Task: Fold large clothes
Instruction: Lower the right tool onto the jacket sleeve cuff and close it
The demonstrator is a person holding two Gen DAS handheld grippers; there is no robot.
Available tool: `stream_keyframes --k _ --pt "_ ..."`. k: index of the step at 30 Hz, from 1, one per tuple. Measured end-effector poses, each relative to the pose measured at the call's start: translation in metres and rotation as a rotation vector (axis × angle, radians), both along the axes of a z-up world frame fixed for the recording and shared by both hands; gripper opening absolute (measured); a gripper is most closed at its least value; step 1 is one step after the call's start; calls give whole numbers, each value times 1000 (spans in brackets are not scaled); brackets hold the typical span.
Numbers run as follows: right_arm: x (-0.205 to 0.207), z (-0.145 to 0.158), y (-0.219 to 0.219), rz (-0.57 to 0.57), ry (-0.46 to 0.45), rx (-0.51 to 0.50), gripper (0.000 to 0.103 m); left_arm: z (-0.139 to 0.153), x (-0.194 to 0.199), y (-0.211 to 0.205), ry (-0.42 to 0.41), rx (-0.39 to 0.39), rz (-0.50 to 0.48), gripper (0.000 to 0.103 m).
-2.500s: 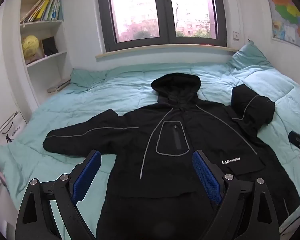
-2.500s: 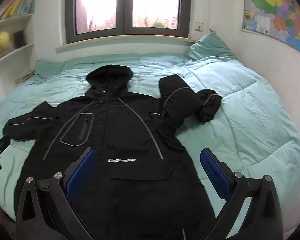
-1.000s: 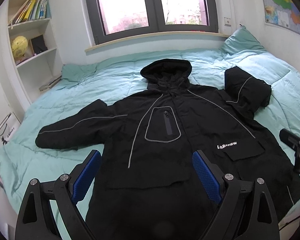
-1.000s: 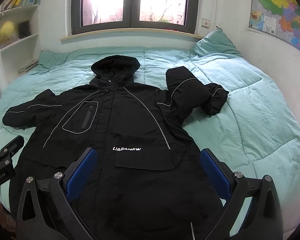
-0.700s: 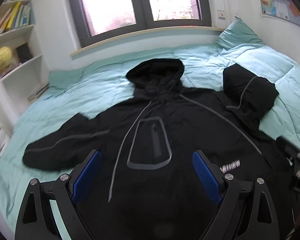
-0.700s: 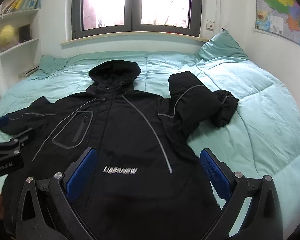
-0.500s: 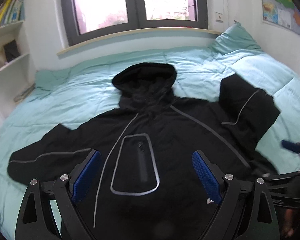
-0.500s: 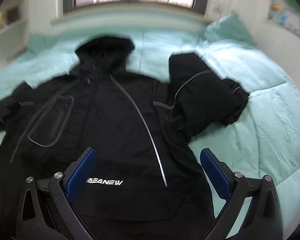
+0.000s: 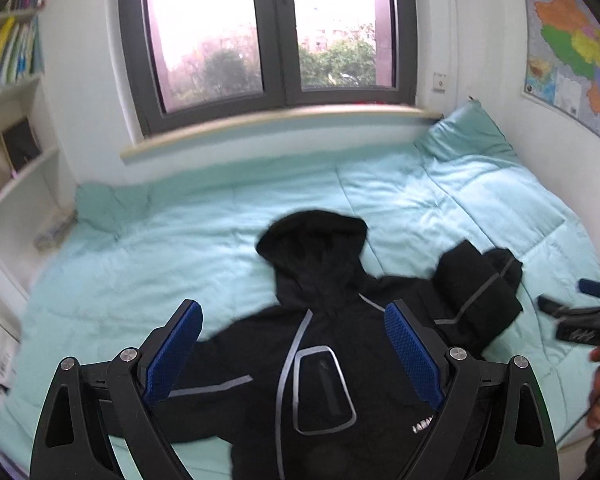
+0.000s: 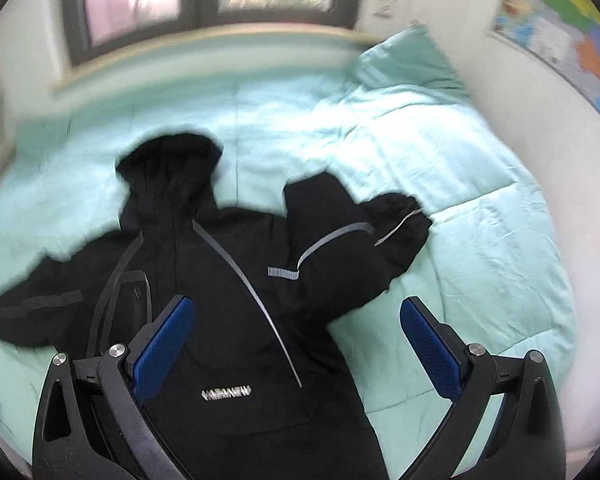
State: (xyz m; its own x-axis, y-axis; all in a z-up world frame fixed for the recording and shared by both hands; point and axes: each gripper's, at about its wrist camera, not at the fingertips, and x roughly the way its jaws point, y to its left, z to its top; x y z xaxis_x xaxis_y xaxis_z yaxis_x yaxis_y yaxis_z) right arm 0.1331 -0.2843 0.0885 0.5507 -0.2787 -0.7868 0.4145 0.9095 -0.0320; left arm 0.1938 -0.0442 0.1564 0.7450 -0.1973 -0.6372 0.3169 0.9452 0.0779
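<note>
A black hooded jacket (image 9: pixel 328 364) with grey reflective stripes lies face up on the teal bed, hood toward the window. It also shows in the right wrist view (image 10: pixel 228 304). Its right sleeve (image 10: pixel 352 248) is bent back on itself; the left sleeve (image 10: pixel 40 300) lies stretched out. My left gripper (image 9: pixel 294 348) is open and empty above the chest. My right gripper (image 10: pixel 296 340) is open and empty above the jacket's right side, and it also shows in the left wrist view (image 9: pixel 572 320).
The teal quilt (image 9: pixel 160 256) covers the whole bed, with a pillow (image 9: pixel 464 136) at the far right corner. A window (image 9: pixel 268 32) is behind the bed, white shelves (image 9: pixel 16 160) at left, a wall map (image 9: pixel 572 44) at right.
Both grippers have moved forward over the jacket toward the hood and window, so the hem has dropped out of view. The jacket has not moved. Both stay open.
</note>
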Motion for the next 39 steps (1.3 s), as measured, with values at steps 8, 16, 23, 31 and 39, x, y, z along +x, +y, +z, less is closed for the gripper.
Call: stream_keyframes --k 8,16,23,31,39 --pt "-4 48 -123 32 -114 102 103 8 -8 -61 58 -167 114 93" --pt "21 -16 -237 -92 69 51 103 -34 11 -176 212 -151 -10 93" --pt "53 -118 -286 -128 120 211 81 -104 62 -243 344 -96 -158 93" --pt "105 -194 -325 -103 189 295 64 -208 116 -299 532 -122 -222 92" --pt "143 -249 -351 -132 233 365 69 -250 142 -324 571 -43 -248 92"
